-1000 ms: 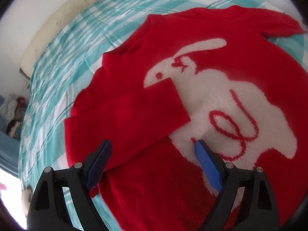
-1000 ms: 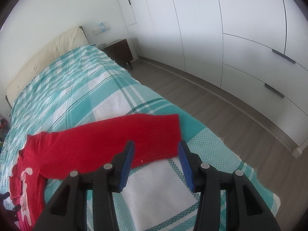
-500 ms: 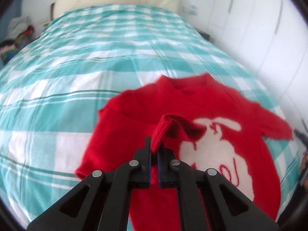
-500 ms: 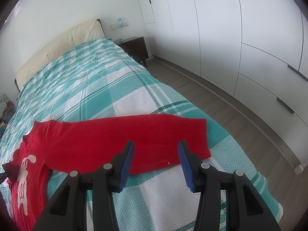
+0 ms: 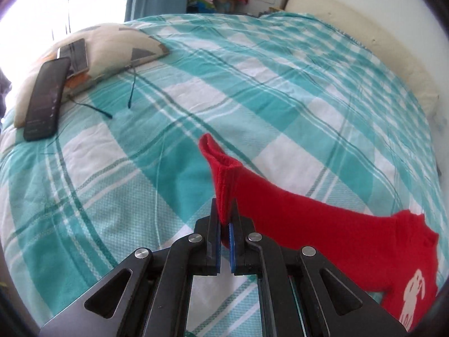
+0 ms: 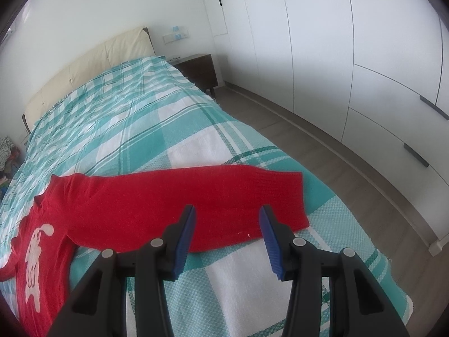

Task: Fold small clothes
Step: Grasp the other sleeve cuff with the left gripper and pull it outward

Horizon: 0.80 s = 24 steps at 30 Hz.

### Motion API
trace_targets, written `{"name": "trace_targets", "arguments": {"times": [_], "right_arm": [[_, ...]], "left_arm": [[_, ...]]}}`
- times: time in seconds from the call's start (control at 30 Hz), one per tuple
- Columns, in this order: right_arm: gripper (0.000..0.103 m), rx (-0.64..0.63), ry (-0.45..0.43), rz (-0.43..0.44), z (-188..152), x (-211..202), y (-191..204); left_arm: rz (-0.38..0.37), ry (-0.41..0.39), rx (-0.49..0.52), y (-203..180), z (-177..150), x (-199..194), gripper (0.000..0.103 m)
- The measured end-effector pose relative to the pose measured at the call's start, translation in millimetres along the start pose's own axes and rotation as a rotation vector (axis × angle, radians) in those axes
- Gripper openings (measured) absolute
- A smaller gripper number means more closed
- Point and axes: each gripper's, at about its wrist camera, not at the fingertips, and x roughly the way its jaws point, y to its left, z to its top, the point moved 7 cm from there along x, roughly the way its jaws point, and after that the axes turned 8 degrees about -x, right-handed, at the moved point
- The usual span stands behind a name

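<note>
A red sweater (image 6: 92, 213) with a white rabbit on its front lies on the teal checked bedspread (image 6: 134, 118). In the left wrist view my left gripper (image 5: 224, 213) is shut on the cuff of one sleeve (image 5: 221, 174), and that sleeve runs stretched out toward the sweater's body (image 5: 393, 258) at the right. In the right wrist view the other sleeve (image 6: 224, 196) lies flat and straight across the bed. My right gripper (image 6: 227, 224) hangs open just above that sleeve's near edge, close to its cuff (image 6: 294, 196), with nothing pinched.
A patterned cushion (image 5: 112, 47) with a dark phone (image 5: 45, 98) on it lies at the bed's far left. The cream headboard (image 6: 92, 64), a dark nightstand (image 6: 199, 67) and white wardrobe doors (image 6: 350, 56) stand beyond the bed's right edge. Wood floor (image 6: 322, 154) runs alongside.
My left gripper closed on the folded-in sleeve's cuff and carried it outward off the sweater's front, rolling as it went. The right gripper shifted slightly along the other sleeve and stayed open.
</note>
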Motion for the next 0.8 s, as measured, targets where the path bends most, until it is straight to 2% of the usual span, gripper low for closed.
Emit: {"name": "trace_targets", "arguments": {"times": [0.1, 0.17, 0.37, 0.7, 0.8], "right_arm": [[0.047, -0.024, 0.000, -0.014, -1, 1, 3], [0.047, -0.034, 0.001, -0.021, -1, 1, 4], [0.047, -0.019, 0.000, -0.013, -1, 2, 1], [0.047, 0.026, 0.000, -0.029, -1, -1, -11], [0.047, 0.024, -0.005, -0.042, -1, -3, -13]], "left_arm": [[0.049, 0.033, -0.057, 26, -12, 9, 0.002], [0.054, 0.068, -0.097, 36, -17, 13, 0.002], [0.116, 0.065, -0.046, 39, -22, 19, 0.002], [0.079, 0.075, -0.058, 44, -24, 18, 0.004], [0.075, 0.075, -0.055, 44, -24, 17, 0.009]]}}
